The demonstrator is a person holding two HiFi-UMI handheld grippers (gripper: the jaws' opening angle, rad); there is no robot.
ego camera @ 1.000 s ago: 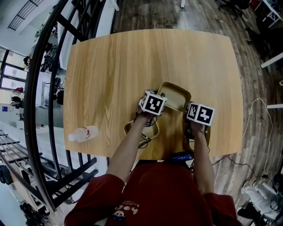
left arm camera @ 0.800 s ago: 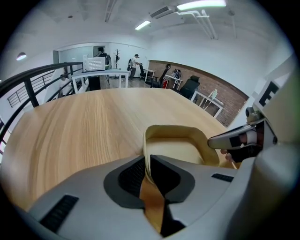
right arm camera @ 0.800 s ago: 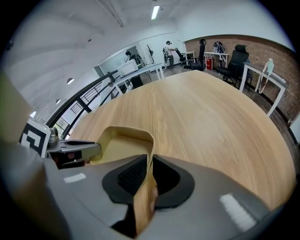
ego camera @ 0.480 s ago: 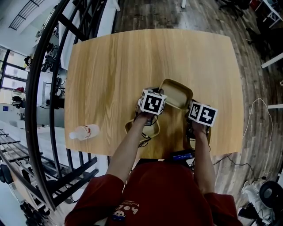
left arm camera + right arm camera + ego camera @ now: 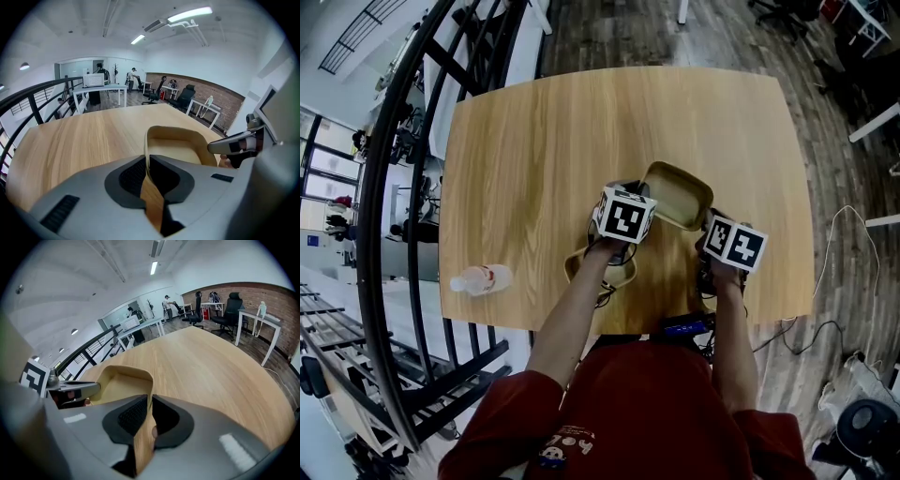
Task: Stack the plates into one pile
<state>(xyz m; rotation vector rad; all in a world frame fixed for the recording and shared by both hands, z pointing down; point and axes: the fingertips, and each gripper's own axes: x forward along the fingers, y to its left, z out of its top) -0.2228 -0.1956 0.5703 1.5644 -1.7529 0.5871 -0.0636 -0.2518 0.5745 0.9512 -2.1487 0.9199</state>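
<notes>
— Where's the plate?

— Between your tools, seemingly just off the table [image 5: 534, 141]. Your left gripper [image 5: 146, 161] has just been closing, now nipping the beige plate [image 5: 677, 195] at its left rim; your right gripper [image 5: 151, 401] pinches the opposite rim.

— How will it handle?

— Light, stiff and smooth, I'd judge; hold it by the upturned rims.

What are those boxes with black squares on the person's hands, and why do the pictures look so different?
A person holds big tongs in each hand; the patterned boxes are part of them. One picture looks down from a camera on the person's head; the other two come from cameras riding on the tongs. The left tongs and right tongs have just been closing and now pinch opposite edges of one tan plate, held over the wooden table. A second plate and a bottle lie on the table.
</notes>
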